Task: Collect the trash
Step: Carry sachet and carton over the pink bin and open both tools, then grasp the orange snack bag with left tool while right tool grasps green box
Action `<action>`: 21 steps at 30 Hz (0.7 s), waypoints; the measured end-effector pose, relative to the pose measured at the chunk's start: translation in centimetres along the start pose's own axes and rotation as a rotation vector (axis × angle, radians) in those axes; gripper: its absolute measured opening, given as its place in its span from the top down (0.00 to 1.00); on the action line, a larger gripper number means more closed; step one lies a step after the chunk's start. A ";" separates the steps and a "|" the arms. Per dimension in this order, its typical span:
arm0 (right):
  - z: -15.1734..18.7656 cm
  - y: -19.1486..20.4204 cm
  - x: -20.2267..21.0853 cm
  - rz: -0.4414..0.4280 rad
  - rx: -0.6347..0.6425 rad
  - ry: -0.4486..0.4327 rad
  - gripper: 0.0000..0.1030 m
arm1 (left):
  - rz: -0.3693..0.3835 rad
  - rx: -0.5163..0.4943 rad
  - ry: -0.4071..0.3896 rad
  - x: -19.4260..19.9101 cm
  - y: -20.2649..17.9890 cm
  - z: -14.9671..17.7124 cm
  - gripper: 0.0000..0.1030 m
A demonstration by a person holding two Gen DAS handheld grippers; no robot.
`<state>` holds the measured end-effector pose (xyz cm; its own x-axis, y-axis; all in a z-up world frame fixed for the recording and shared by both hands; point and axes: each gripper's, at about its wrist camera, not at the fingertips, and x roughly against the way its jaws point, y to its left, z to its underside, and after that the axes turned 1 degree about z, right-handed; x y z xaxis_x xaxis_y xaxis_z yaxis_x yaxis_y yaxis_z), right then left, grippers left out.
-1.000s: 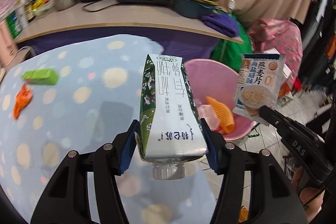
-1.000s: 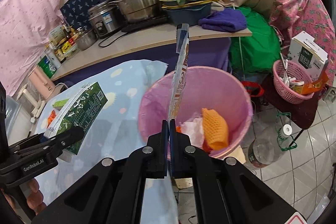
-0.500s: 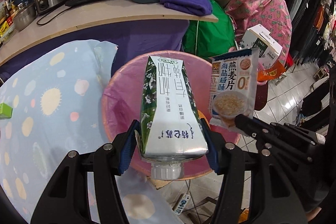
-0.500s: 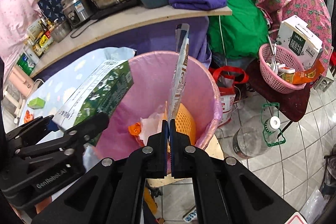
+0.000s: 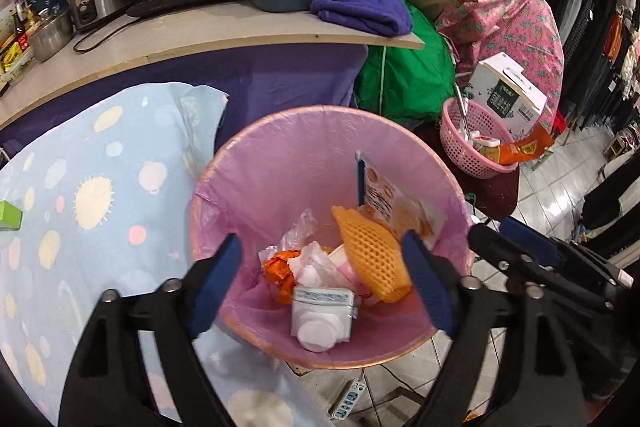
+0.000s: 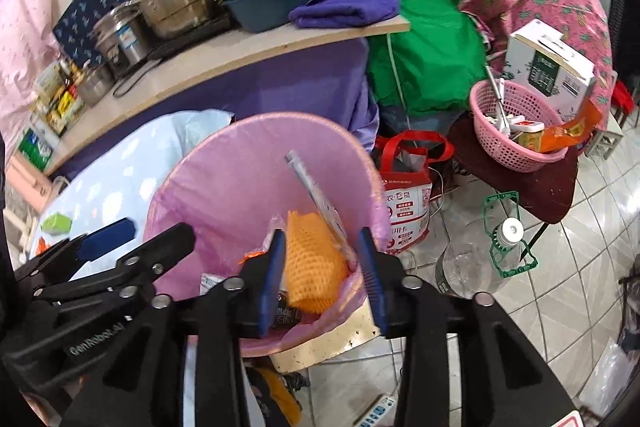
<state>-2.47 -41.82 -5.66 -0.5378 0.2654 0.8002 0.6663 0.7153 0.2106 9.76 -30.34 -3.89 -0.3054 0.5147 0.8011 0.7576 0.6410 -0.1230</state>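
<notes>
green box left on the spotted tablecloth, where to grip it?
Hedged: only an end of the small green box shows in either view, lying flat on the spotted blue tablecloth. Probably come from above, an open gripper straddling its two long sides. Nothing visible crowds it; its full shape can't be confirmed.
</notes>
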 end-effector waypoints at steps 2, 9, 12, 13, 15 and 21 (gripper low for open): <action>-0.1 -0.3 0.5 -0.001 -0.013 -0.017 0.54 | 0.001 -0.002 -0.010 0.4 0.1 -0.1 0.18; -0.3 0.3 2.0 -0.014 -0.006 -0.041 0.54 | -0.012 0.007 -0.035 1.7 0.8 -0.1 0.18; -0.2 1.0 2.7 -0.033 -0.002 -0.058 0.48 | -0.034 0.011 -0.050 2.7 1.6 0.3 0.18; -0.1 1.4 3.0 -0.036 0.005 -0.065 0.47 | -0.044 0.012 -0.056 3.0 2.0 0.4 0.18; 0.0 2.6 3.6 -0.051 0.022 -0.075 0.47 | -0.064 0.025 -0.061 3.8 3.1 0.9 0.18; 0.7 7.6 4.1 -0.130 0.086 -0.072 0.45 | -0.157 0.127 -0.078 6.6 9.5 3.4 0.17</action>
<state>-0.02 -34.88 -1.14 -0.6545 0.2105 0.7262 0.5438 0.7983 0.2587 13.02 -18.96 -1.76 -0.4615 0.4419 0.7693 0.6199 0.7809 -0.0766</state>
